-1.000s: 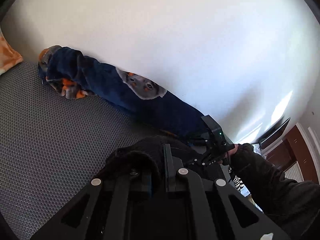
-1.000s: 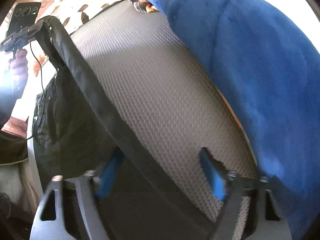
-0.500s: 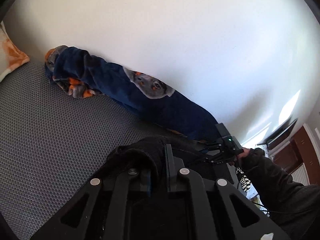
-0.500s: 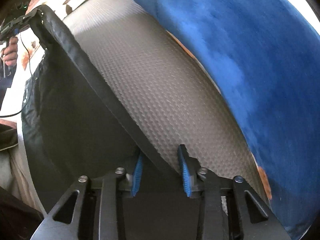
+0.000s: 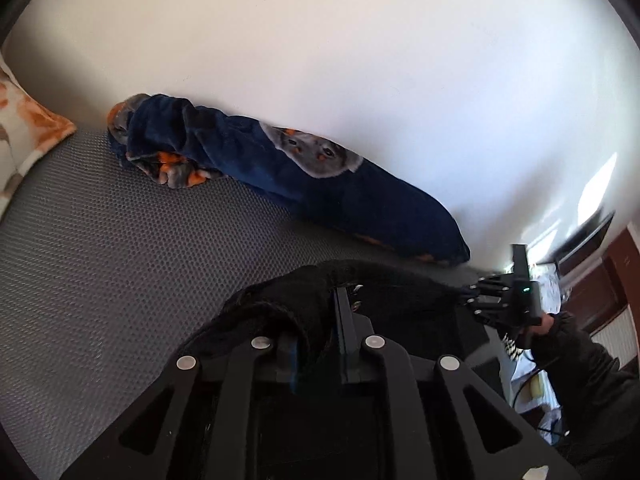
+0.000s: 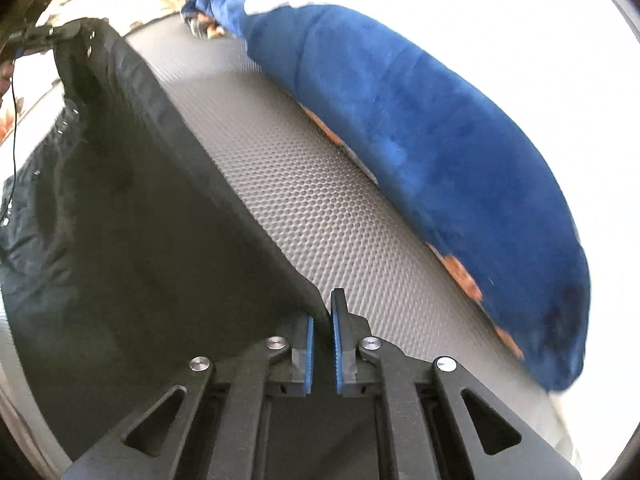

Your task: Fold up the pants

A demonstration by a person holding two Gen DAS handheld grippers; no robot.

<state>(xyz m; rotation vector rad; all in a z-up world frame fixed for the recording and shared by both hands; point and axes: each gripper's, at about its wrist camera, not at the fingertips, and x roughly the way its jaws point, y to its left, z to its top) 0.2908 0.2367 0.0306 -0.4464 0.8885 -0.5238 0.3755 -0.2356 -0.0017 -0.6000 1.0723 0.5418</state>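
Looking along my left gripper, I see its fingers pressed together on a bunched black edge of the pants, which heap up just past the tips and stretch away to the right over the grey mat. At the far right end of that stretch, my right gripper shows from the side, meeting the same black cloth; from this view I cannot tell how its jaws stand. A rolled blue blanket lies along the far side of the mat against the white wall, and a patterned pillow sits at the far left. Through the right wrist view, my right gripper has its blue pads drawn narrow, with the pants' edge pinched between them. From there the edge runs taut toward the far left, where my left gripper holds the other end at the frame's margin, partly cut off. Below that line the black cloth hangs down on the left. The mat spreads to the right of the pants, and the blanket lies along its far right side, apart from the pants.
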